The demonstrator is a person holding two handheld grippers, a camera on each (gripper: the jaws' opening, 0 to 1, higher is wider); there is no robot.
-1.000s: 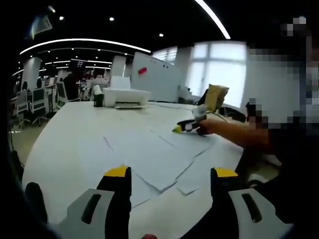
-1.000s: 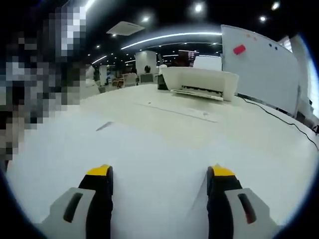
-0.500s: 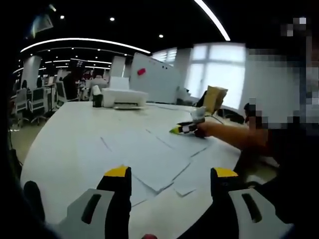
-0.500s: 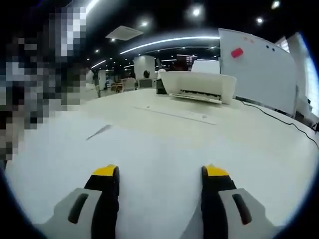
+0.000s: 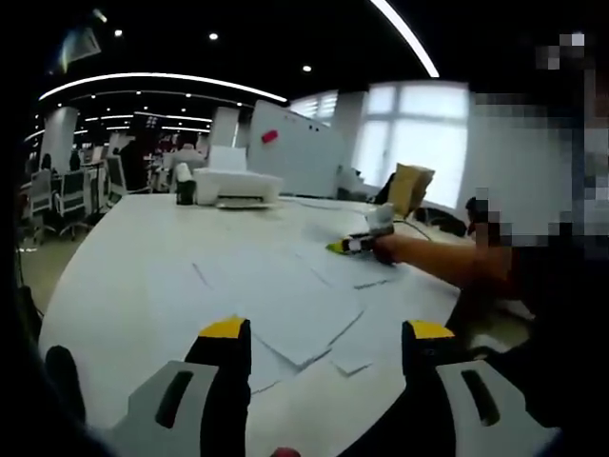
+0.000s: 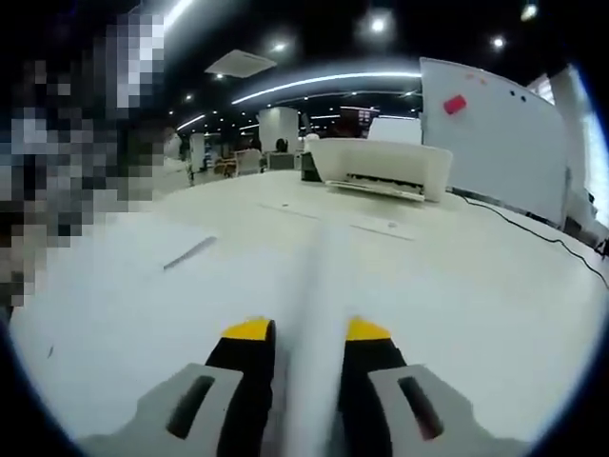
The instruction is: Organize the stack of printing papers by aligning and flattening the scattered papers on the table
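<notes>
Left tongs (image 5: 324,333): jaws wide apart, gripping nothing, above the table's (image 5: 124,257) near edge.
Right tongs (image 6: 300,333): pinched on a raised sheet (image 6: 314,314).
Papers (image 5: 285,295): scattered, overlapping mid-table.
Around: printer (image 6: 381,169) and whiteboard (image 6: 495,133) beyond; cable (image 6: 533,224) trailing along the table.

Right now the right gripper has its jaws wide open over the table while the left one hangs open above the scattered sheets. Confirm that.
Not quite. The right gripper is not wide open: in the right gripper view its jaws have closed on the edge of a paper sheet running up between them. The rest holds: in the left gripper view the left gripper hangs open above the scattered sheets on the table.
</notes>
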